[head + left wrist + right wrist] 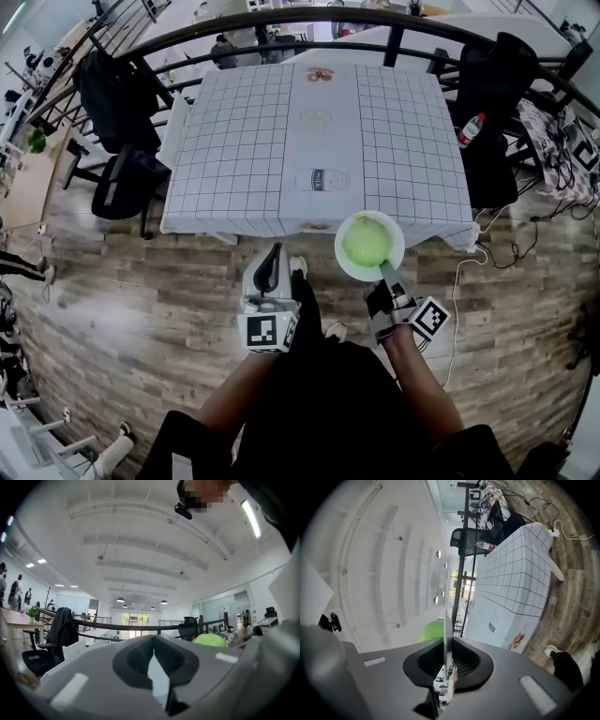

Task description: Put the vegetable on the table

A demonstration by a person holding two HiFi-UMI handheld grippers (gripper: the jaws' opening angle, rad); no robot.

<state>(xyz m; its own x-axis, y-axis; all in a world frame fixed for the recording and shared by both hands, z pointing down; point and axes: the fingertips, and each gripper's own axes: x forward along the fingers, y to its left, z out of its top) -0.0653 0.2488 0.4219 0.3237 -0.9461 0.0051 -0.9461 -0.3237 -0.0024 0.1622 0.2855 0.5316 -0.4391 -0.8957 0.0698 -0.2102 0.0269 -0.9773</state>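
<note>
A round green vegetable [366, 241] lies on a white plate [346, 261], held in the air just off the near edge of the table [234, 159] with its white grid cloth. My right gripper [384, 274] is shut on the plate's near rim. In the right gripper view the plate [446, 634] stands edge-on between the pads, with the vegetable [432, 631] bulging to its left and the table [515, 578] to the right. My left gripper [272, 261] hangs to the left of the plate, shut and holding nothing. Its own view shows the vegetable [210, 640] at the right.
A black office chair draped with a jacket [117, 103] stands left of the table. Another dark chair [492, 84] with a bottle [472, 129] is on the right. A black railing [281, 28] curves behind. Cables [506, 246] lie on the wooden floor at the right.
</note>
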